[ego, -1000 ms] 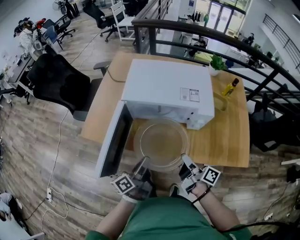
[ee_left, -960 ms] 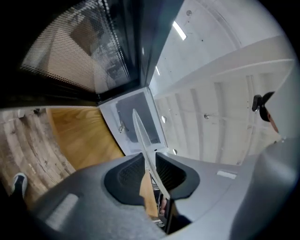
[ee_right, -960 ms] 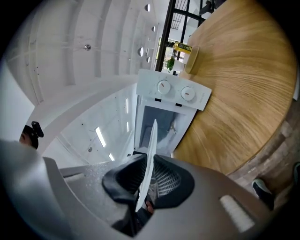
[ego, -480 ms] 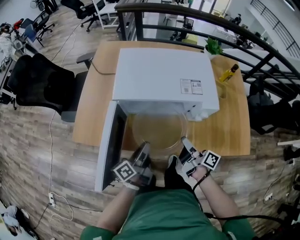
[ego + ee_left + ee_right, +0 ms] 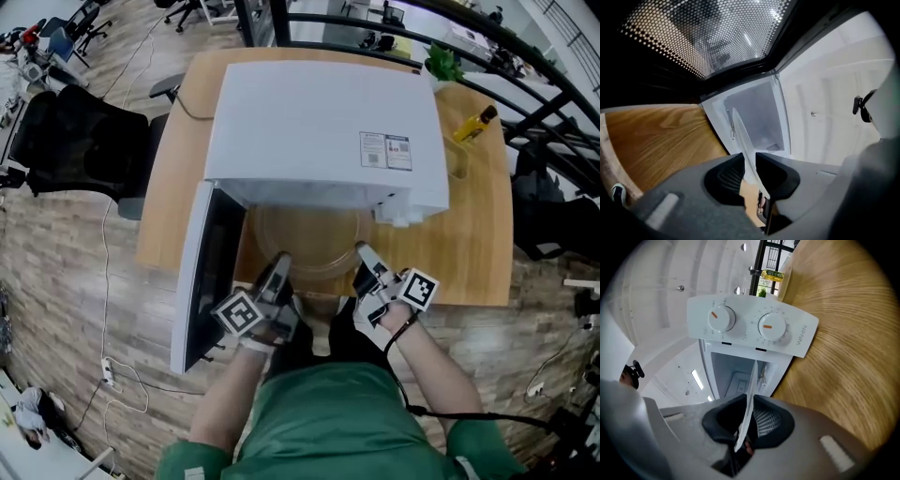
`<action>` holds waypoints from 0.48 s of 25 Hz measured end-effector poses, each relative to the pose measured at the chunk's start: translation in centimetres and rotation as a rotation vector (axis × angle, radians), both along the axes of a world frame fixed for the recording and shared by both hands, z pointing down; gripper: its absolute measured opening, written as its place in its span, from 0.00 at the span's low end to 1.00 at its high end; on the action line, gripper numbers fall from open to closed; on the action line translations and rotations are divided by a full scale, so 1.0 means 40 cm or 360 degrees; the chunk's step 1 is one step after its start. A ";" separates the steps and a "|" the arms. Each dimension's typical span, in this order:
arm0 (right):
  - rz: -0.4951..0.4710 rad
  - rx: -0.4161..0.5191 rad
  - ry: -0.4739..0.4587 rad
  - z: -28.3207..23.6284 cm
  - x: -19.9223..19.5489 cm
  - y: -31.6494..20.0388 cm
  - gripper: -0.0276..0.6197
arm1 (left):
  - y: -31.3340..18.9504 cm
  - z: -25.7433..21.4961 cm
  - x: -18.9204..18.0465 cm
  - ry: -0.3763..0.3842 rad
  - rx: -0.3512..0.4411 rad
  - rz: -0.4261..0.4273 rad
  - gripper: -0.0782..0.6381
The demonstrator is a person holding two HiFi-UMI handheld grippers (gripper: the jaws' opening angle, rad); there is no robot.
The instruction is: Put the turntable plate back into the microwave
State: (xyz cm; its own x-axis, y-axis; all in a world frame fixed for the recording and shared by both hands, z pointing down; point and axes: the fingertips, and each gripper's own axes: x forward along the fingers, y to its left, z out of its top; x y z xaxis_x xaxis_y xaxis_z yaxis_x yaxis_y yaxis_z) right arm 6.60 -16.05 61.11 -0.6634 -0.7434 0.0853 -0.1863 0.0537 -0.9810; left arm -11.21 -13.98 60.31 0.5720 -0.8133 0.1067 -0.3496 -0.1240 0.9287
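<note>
Turntable plate (image 5: 309,248) — clear glass, likely stiff, slick, breakable — was pinched at its near rim by left gripper (image 5: 280,265) and right gripper (image 5: 363,253), opposite sides.

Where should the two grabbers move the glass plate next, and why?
Probably slide the glass plate straight deeper into the microwave, holding it level. The left gripper and right gripper each have jaws shut on its near rim, the door stands open, and only the plate's far part is under the microwave's top.
</note>
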 end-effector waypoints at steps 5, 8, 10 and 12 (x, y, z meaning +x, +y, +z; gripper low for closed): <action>-0.0011 -0.0007 0.0003 0.023 -0.011 -0.044 0.12 | -0.035 0.028 -0.011 0.0006 0.0011 -0.0048 0.22; -0.0005 -0.0021 0.0006 0.040 -0.015 -0.064 0.12 | -0.054 0.038 -0.015 0.0015 -0.0003 -0.0076 0.22; -0.0001 -0.0020 0.0004 0.047 -0.019 -0.079 0.12 | -0.068 0.043 -0.019 0.0019 0.0004 -0.0089 0.22; 0.0000 -0.0023 0.0006 0.055 -0.023 -0.092 0.12 | -0.079 0.052 -0.022 0.0020 0.0000 -0.0099 0.22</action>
State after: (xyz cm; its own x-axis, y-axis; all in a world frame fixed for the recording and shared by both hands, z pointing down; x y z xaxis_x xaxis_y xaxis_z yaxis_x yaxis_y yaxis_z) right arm 5.69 -19.71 63.31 -0.6631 -0.7420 0.0989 -0.1903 0.0393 -0.9809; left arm -12.10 -17.15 62.40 0.5215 -0.8474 0.0999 -0.3450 -0.1023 0.9330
